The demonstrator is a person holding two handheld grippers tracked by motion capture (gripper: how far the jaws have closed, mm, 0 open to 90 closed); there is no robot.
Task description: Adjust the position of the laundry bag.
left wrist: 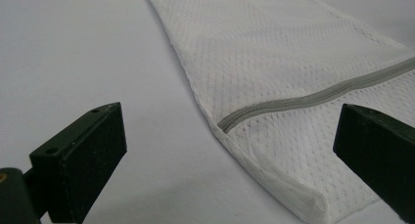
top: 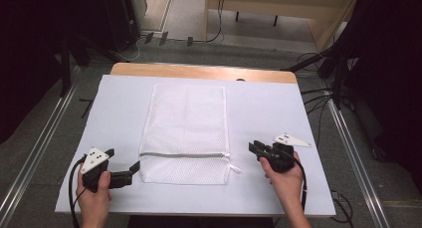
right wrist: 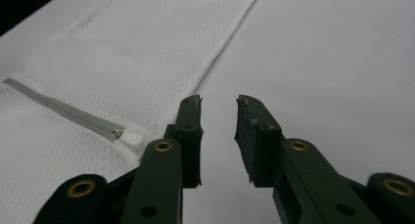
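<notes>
A flat white mesh laundry bag (top: 184, 133) with a grey zipper (top: 184, 155) lies in the middle of the white-covered tabletop (top: 268, 108). The left claw (top: 128, 171) is spread wide beside the bag's near left corner, not touching it. The right claw (top: 255, 149), parted by a narrow gap and empty, points at the zipper's white pull tab (right wrist: 132, 137) from the right, apart from it.

High view looks down from above the table's near edge at the mesh bag (top: 184, 133). Both gripper views sit low, close, sharing its zipper (left wrist: 313, 94) (right wrist: 68, 114).
</notes>
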